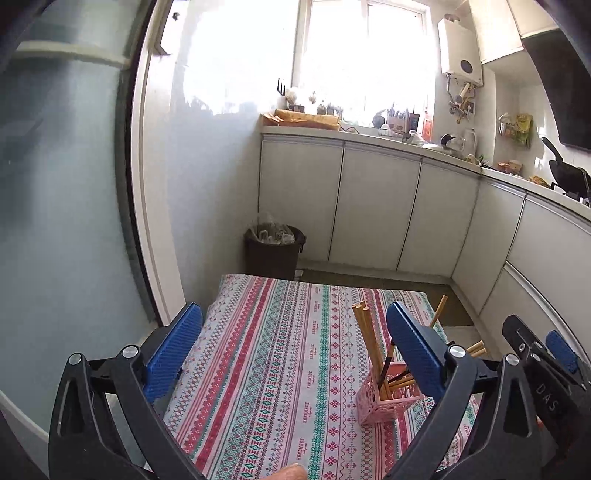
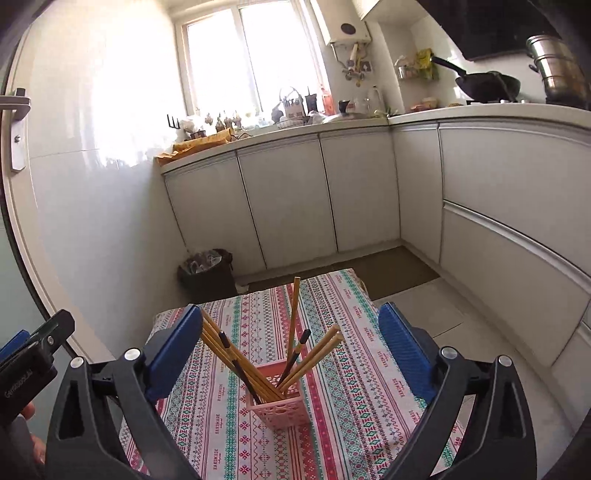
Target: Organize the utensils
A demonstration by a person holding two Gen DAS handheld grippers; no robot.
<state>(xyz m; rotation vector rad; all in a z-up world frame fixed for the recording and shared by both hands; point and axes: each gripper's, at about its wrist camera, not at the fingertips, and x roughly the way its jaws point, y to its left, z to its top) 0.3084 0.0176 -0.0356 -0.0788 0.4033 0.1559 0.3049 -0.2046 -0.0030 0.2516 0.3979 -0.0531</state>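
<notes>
chopsticks (image 2: 291, 354) in basket (image 2: 279, 404): light, stiff, slippery, likely best pinched mid-shaft | left gripper (image 1: 295, 350) jaws apart, empty | right gripper (image 2: 291, 350) jaws apart, empty

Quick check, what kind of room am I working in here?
A home kitchen, most likely: white base cabinets under a cluttered counter, a wok and steel pot on the stove, a wall-mounted water heater.

Both wrist views downward — shared pink basket (image 1: 384, 397)

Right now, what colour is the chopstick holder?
Pink, a perforated plastic basket. Clearest in the right wrist view.
</notes>
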